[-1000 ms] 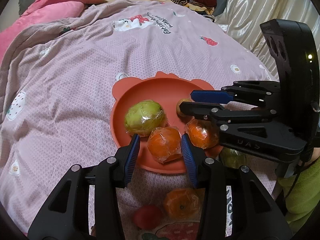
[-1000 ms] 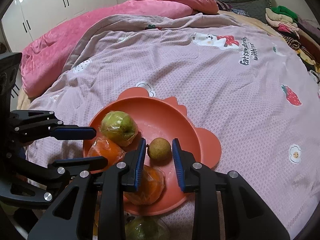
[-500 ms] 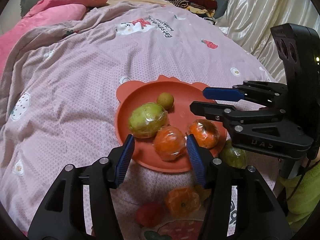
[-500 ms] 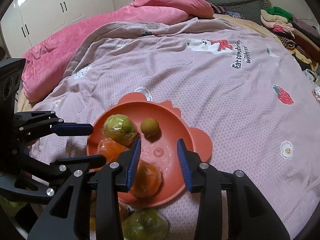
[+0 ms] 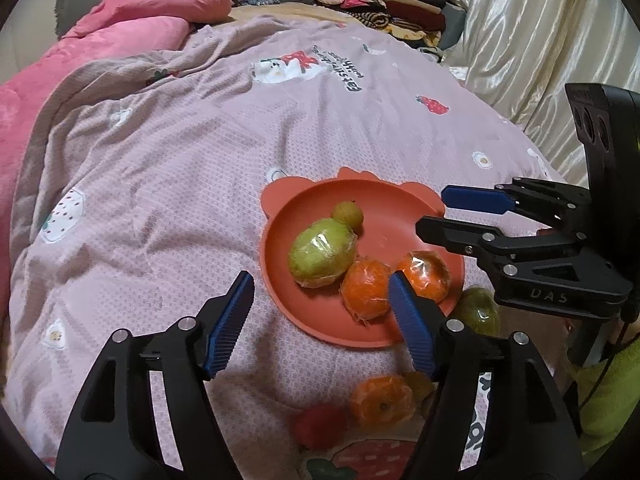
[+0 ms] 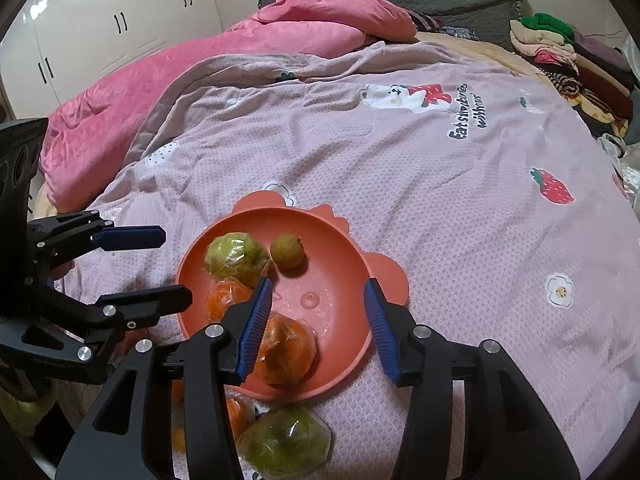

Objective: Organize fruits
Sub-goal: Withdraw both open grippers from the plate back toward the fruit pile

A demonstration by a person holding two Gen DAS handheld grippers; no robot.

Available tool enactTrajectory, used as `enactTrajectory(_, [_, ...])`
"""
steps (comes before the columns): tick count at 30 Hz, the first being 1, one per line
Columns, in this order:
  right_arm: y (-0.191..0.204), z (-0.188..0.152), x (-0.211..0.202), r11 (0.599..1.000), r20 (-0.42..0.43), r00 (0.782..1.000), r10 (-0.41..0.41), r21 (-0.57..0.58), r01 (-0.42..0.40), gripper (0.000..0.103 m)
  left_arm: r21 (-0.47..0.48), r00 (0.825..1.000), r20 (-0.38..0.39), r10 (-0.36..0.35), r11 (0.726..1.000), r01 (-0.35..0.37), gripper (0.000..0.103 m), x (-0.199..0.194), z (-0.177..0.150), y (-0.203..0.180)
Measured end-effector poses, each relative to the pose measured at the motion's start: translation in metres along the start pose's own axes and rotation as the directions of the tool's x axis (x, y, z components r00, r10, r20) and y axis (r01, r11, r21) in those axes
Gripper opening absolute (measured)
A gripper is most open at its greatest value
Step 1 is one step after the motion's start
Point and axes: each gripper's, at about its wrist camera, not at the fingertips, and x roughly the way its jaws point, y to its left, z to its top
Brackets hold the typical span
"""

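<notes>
item: orange plate [image 5: 404, 216] with small ears, lying on a lilac printed quilt [image 5: 180, 168] on the bed.

contents: one large green fruit in clear wrap [image 5: 322, 252]; one small brown-green round fruit [image 5: 348, 213] just behind it, touching; two wrapped oranges [image 5: 366, 288] at the near rim, side by side.

still off the plate: wrapped orange [image 5: 382, 400], red fruit [image 5: 320, 420] and a yellowish piece partly hidden, all on the quilt near the plate's front edge; a second wrapped green fruit [image 6: 286, 440] just beside the rim.

left gripper [image 5: 320, 320]: jaws have just been opening, now apart, nothing between the pads; the right pad stands in front of one orange without pressing it.

right gripper [image 6: 316, 320]: jaws likewise have just been opening, apart, empty, over the plate's near half.

step in hand, judged: release done, next pick from the loose fruit. advice: lift clear of the plate before turning toward the near fruit, so no pad nudges the oranges at the rim; close across the widest part, gently, as the wrap looks slippery.

obstacles: the two grippers stand close together; the soft quilt may let fruit roll. pink blanket [image 6: 248, 52] and folded clothes [image 6: 560, 52] are well apart.
</notes>
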Motion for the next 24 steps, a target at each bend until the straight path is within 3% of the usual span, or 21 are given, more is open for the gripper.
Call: enactTrajectory(24, [-0.002,-0.006,-0.017,0.999,0.045,0.999,-0.025,0.039,0.023,0.069,-0.023,0.998,0.032,0.048,0.999,-0.047,0.086,-0.011,-0.001,0.009])
